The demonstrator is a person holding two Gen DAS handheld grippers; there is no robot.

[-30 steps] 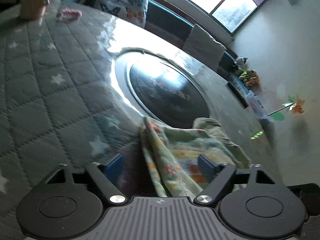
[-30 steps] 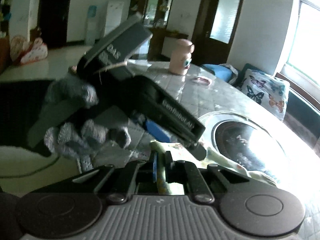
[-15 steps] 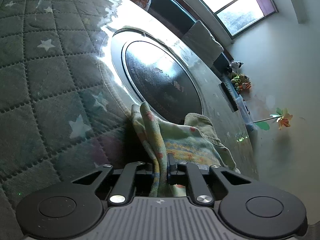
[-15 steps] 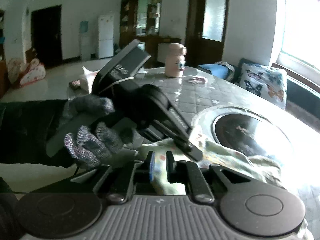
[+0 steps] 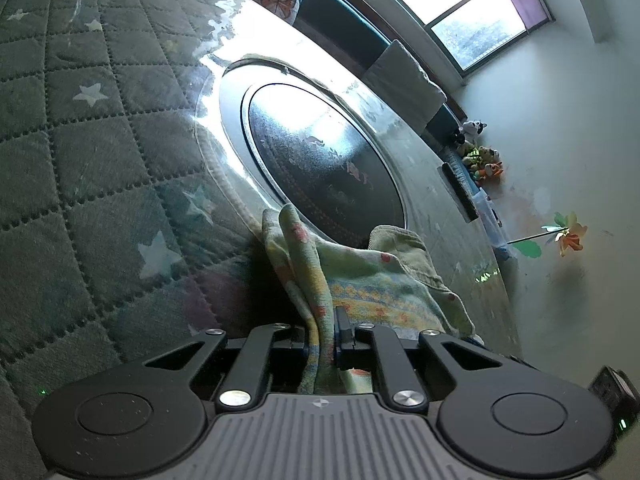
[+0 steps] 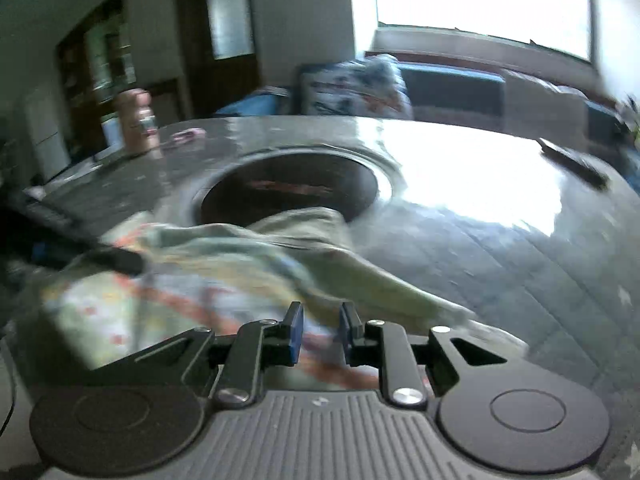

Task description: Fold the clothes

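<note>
A small flowered garment (image 5: 360, 276), pale green and yellow with red spots, lies bunched on the quilted table cover. My left gripper (image 5: 322, 338) is shut on a folded edge of it, the cloth pinched between the pads. In the right wrist view, which is blurred, the same garment (image 6: 224, 256) spreads in front of my right gripper (image 6: 320, 330). The right jaws stand slightly apart with cloth showing between and behind them; I cannot tell whether they touch it. The dark tip of the left gripper (image 6: 124, 262) rests on the garment at the left.
The grey star-quilted table cover (image 5: 88, 152) has a dark round glass turntable (image 5: 320, 164) in the middle, just beyond the garment. A pink jar (image 6: 140, 124) stands at the far side. Cushions (image 6: 352, 84) and a window lie beyond the table.
My left gripper closed on the garment's edge and stays shut on it. My right gripper swung right, away from the left hand, and its jaws parted slightly; its view is now blurred.
</note>
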